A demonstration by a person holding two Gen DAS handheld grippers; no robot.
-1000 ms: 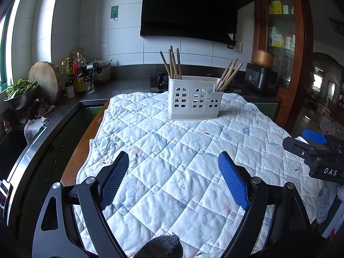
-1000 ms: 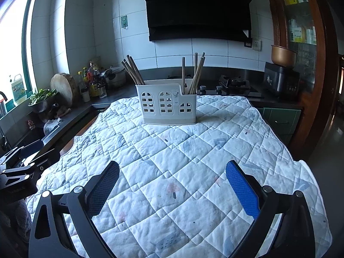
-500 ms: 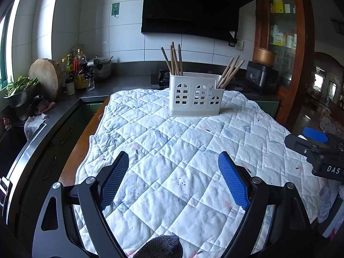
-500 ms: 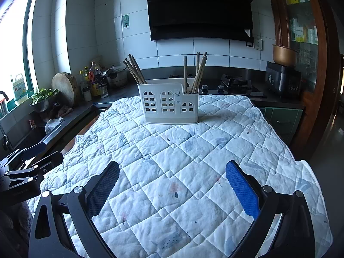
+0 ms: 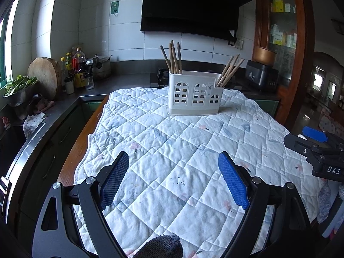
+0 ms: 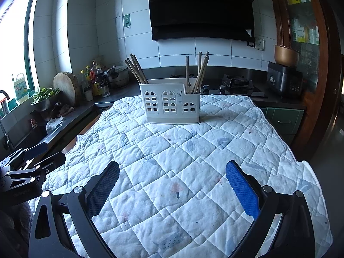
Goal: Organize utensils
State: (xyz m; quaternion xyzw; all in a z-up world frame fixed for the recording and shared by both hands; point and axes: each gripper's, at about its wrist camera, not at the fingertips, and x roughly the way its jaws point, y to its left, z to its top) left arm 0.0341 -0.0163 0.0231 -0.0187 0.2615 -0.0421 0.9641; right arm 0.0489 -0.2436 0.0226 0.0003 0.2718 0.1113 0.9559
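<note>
A: Which step is the person working on?

B: Judging by the layout, none is underway. The left claw (image 5: 173,173) is hanging spread wide and empty at the bottom of its view, and the right claw (image 6: 173,183) is doing the same in its own; nothing is sitting between the blue pads of either one.

A: And where are the utensils sitting?

B: They are all standing in the white holder (image 5: 194,93), which is resting upright on the quilted cloth (image 5: 172,150) covering the tabletop, above centre in both views and well apart from both claws. No utensil is lying loose on the cloth.

A: How many is the person dealing with?

B: One holder, with two bundles of chopsticks: about four are leaning in the left compartment (image 5: 173,58) and about four in the right compartment (image 5: 230,69) (the sticks are overlapping, so the counts are approximate).

A: What is the next move calling for?

B: Probably a reach up the frame toward the holder, with one claw closing on a single stick near its top while avoiding its neighbours, unless the sorting is already finished.
</note>
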